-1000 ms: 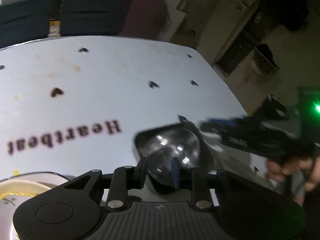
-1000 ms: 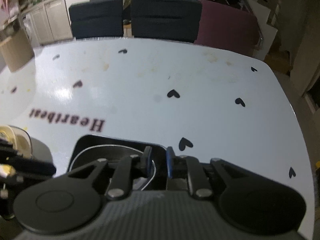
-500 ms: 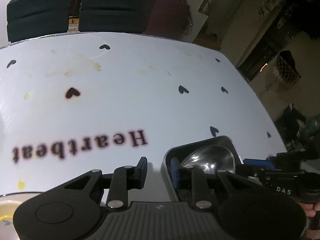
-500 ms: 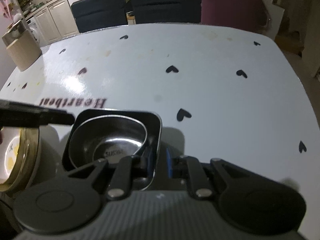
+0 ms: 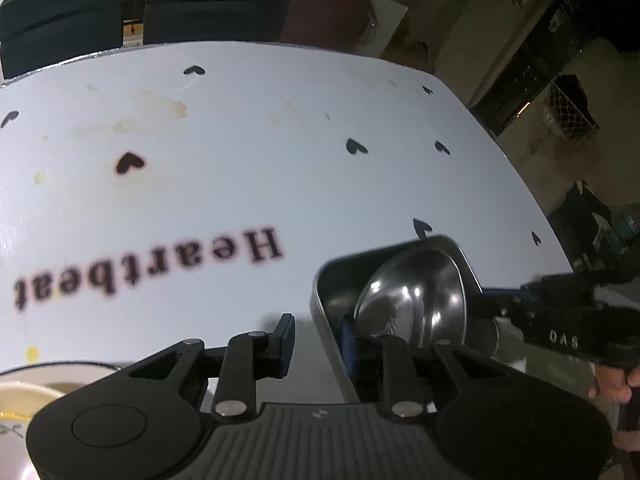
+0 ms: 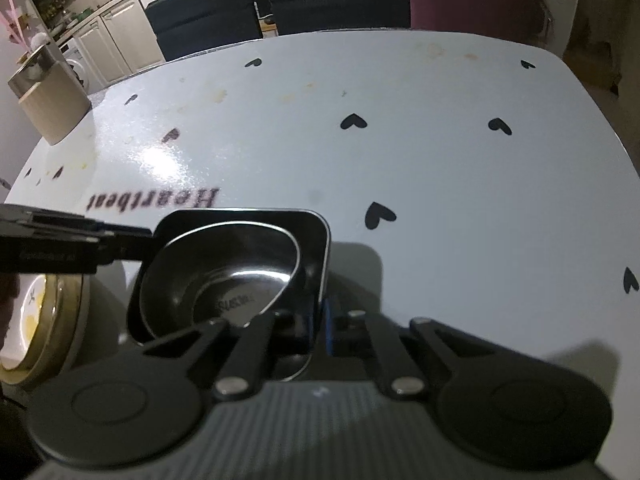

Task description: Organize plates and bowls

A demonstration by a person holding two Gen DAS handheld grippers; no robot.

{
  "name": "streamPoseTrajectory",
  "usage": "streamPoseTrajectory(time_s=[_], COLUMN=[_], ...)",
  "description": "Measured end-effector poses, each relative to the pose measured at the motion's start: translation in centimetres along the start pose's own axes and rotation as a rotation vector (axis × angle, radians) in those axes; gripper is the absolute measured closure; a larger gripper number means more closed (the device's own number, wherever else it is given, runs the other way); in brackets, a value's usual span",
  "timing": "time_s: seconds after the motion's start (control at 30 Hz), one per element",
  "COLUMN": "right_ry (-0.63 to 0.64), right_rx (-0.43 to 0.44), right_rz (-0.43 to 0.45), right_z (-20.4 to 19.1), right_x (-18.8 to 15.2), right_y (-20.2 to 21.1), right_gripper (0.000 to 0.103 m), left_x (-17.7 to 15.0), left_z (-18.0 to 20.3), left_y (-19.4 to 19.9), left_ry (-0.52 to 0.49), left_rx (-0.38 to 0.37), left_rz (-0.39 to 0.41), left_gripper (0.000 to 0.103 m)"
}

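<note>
A square metal tray (image 6: 320,240) with a steel bowl (image 6: 224,276) nested inside sits near the table's (image 6: 440,168) near edge. Its right wall is pinched by the fully closed right gripper (image 6: 318,330); the left wall lies between the left gripper's (image 5: 316,338) partly open jaws, seemingly unclamped, so the pair can be shifted together.

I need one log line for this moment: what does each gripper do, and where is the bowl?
left gripper: open astride tray wall | right gripper: shut on tray wall | bowl: inside tray | tray: on table
</note>
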State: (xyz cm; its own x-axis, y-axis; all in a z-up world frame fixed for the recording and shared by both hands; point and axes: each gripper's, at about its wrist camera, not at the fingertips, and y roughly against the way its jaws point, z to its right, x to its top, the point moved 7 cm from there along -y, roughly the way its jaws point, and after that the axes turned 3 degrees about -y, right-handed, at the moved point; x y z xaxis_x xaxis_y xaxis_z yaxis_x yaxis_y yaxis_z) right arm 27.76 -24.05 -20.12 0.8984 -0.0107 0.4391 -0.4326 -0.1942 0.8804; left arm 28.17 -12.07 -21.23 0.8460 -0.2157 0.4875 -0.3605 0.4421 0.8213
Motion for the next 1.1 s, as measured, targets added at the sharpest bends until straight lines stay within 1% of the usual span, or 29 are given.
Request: streamPoseTrajectory(time_s=[0.17,0.27,0.33,0.4,0.5,0.53,0.73,0.87,1.1], right_ry=[-0.024,-0.022,-0.013,-0.013,-0.022,-0.020,-0.021,-0.037,-0.079], right_rx=[0.017,0.021,0.022,0.024,0.030,0.029,0.015,0.019,0.048], right_rz=[0.001,-0.001,-0.002,-0.005,-0.008,-0.008,-0.002,-0.004,-0.002], right_z=[0.4,0.4,0.4,0.4,0.6,0.7,0.6,0.8,1.5], right_x=[0.1,0.0,0.0,0.0,0.2,0.2,0.6,0.7,0.2], right_y=[-0.2,-0.3,-0.3,-0.4,-0.6,-0.7,-1.1,-1.1,-0.7], right_gripper=[0.097,0.097,0.098,0.098,0.097,0.097,0.097,0.098,0.098], left_x=[-0.8,-1.0,-1.0,-1.0,-1.1,-1.2,-1.6,-1.6,-1.3], left_z=[0.0,0.0,0.0,-0.2,-0.1,0.1,0.3,0.1,-0.5], left_y=[0.3,0.4,0.4,0.2,0.1,0.1,0.0,-0.1,0.3], left_ry=[0.039,0.043,0.048,0.075,0.078,0.078,0.098,0.107,0.163], left_rx=[-0.023,-0.020,-0.026,-0.044,-0.045,-0.060,-0.095,-0.091,-0.128], left_rz=[-0.018,-0.029,-0.028,-0.034,-0.037,-0.043,-0.058,-0.046,-0.003], left_gripper=[0.079,0.079,0.081,0.083,0.084,0.084,0.089,0.091,0.093])
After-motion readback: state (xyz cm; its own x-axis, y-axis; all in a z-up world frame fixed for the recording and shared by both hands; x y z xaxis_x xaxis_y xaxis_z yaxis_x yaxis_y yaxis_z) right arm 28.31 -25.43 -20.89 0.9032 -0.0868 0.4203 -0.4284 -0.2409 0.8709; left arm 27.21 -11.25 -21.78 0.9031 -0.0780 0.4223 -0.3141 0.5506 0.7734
